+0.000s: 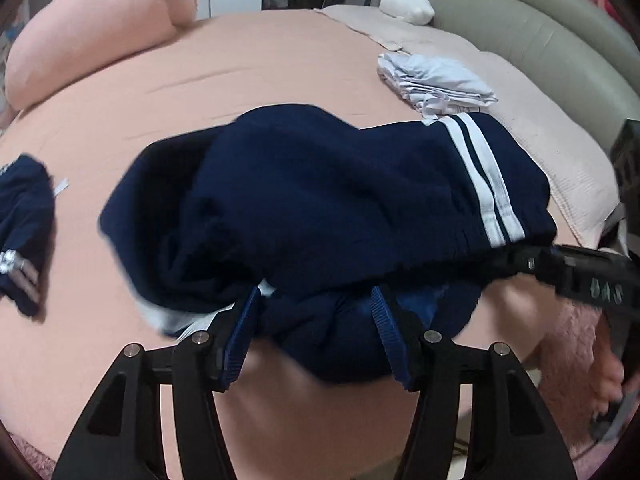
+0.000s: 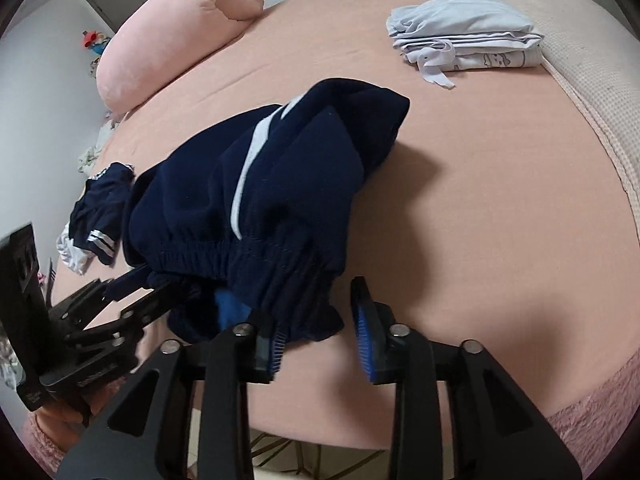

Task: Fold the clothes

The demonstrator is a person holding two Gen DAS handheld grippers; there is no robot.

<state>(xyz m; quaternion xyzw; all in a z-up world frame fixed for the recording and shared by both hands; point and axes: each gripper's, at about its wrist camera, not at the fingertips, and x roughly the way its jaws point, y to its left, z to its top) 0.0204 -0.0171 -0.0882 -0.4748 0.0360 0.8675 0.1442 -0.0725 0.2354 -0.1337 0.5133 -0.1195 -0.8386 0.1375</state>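
Bed (image 1: pixel 280 80): peach sheet, broad and flat, serving as folding ground. Pale blanket (image 1: pixel 540 120) along far right side; long pink pillow (image 1: pixel 100 32) at far left edge, well clear of the work.

Navy pants (image 1: pixel 340 200), white side stripes: bunched near the front edge of the bed, partly lifted at the waistband, legs piled in a heap behind. Probably raised this way to shake out and spread flat before the first fold; a judgement only.

Folded pale stack (image 2: pixel 468 36): far right, near the blanket, well apart from the pants. Likely the done pile, kept out of the way.

Second navy piece (image 2: pixel 100 208), striped cuff: crumpled at left, just beside the pants, apparently waiting its turn.

Left tongs (image 1: pixel 316 332): fairly wide, blue pads either side of a thick wad of waistband. Cloth fills the gap and touches both pads; pinched or merely cradled, cannot tell.

Right tongs (image 2: pixel 320 332): wide. Gathered waistband hem drapes over the left pad only; right pad stands bare with sheet showing between. No real grip from this side, so the weight appears carried mostly by the left.

Task early for this garment: no fold made yet.
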